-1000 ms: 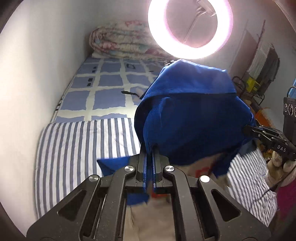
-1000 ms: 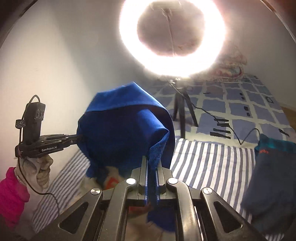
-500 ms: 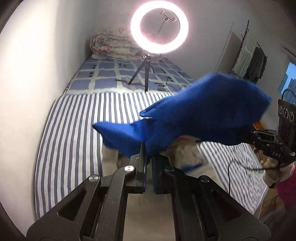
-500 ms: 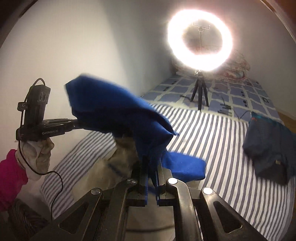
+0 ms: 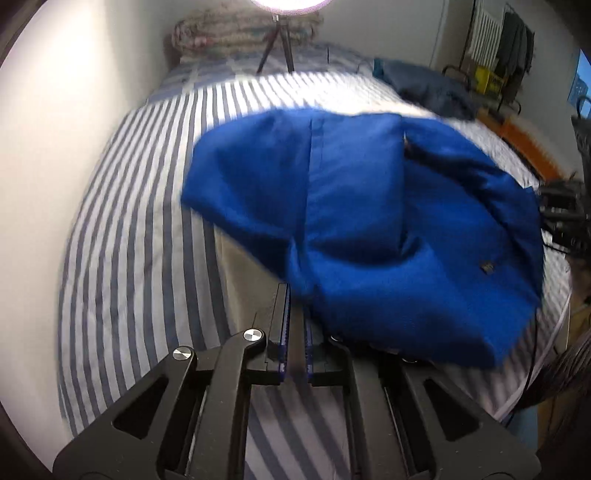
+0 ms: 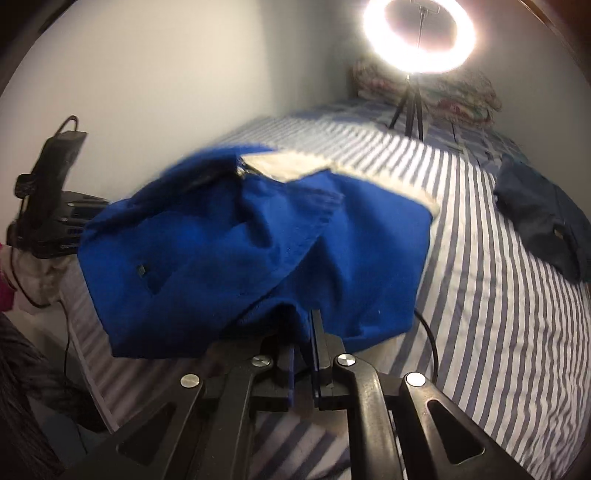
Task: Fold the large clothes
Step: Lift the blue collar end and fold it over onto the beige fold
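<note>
A bright blue garment [image 5: 369, 221] with a pale cream lining [image 6: 291, 166] lies spread in folds over the striped bed sheet [image 5: 140, 229]. My left gripper [image 5: 293, 291] sits at the garment's near edge, its jaws nearly together with a corner of the cloth at the tips. In the right wrist view my right gripper [image 6: 301, 317] holds the other near edge [image 6: 258, 240]. Its jaws are opening, with blue cloth still filling the gap. Each gripper shows at the side of the other's view: the right one [image 5: 561, 210], the left one [image 6: 55, 214].
A lit ring light [image 6: 419, 35] on a tripod [image 5: 277, 48] stands at the far end of the bed, before a folded quilt [image 6: 461, 96]. A dark blue garment [image 6: 546, 225] lies at the bed's right side. A black cable [image 6: 428, 332] runs across the sheet. A wall borders the bed's left.
Both grippers have drawn back and down from the ring light. The blue garment, held up in the air before, has come down and now spreads over the striped sheet.
</note>
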`<state>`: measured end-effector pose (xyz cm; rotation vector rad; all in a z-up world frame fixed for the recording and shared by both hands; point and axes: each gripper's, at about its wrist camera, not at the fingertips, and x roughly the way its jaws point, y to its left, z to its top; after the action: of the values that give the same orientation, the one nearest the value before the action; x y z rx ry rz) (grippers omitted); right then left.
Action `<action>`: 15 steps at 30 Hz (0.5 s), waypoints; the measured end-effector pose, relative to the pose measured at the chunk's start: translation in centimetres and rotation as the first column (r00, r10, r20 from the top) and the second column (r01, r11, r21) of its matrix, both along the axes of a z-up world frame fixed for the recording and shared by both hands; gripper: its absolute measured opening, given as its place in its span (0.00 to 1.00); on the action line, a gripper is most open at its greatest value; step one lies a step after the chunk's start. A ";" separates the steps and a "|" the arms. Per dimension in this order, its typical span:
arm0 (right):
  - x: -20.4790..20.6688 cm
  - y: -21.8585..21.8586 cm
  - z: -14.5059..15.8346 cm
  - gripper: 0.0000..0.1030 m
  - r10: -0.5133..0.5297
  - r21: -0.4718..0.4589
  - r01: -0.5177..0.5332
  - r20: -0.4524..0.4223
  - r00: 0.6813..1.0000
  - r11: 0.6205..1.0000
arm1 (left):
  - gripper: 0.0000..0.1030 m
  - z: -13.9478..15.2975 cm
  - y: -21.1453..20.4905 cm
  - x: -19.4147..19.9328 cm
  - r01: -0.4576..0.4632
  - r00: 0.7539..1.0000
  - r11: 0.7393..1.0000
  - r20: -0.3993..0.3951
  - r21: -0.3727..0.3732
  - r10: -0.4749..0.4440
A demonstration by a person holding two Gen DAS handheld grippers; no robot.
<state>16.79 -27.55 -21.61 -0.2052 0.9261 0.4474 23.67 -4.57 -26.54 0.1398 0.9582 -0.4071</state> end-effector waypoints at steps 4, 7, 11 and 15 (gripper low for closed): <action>-1.7 -0.4 1.2 0.17 0.004 -0.028 -0.004 0.016 1.000 1.000 | 0.05 1.0 1.4 -2.5 -0.002 1.000 1.000 -0.002 -0.017 0.002; -4.3 -1.1 4.2 0.22 0.011 -0.002 -0.011 0.056 0.998 1.000 | 0.06 3.2 3.2 -3.8 -0.026 0.999 0.996 0.017 -0.089 0.028; -6.6 -2.1 8.2 0.34 -0.011 0.065 0.003 0.121 0.993 0.998 | 0.50 5.8 5.6 -4.0 -0.089 0.995 0.968 0.027 -0.234 0.098; -8.1 -3.4 10.8 0.51 -0.064 0.161 0.043 0.127 0.990 0.986 | 0.50 6.7 7.4 -1.6 -0.171 0.985 0.921 -0.028 -0.350 0.172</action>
<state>8.66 -30.90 -10.86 -0.0641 0.7613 0.4495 22.06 2.87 -19.87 -0.2678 0.8718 -0.4094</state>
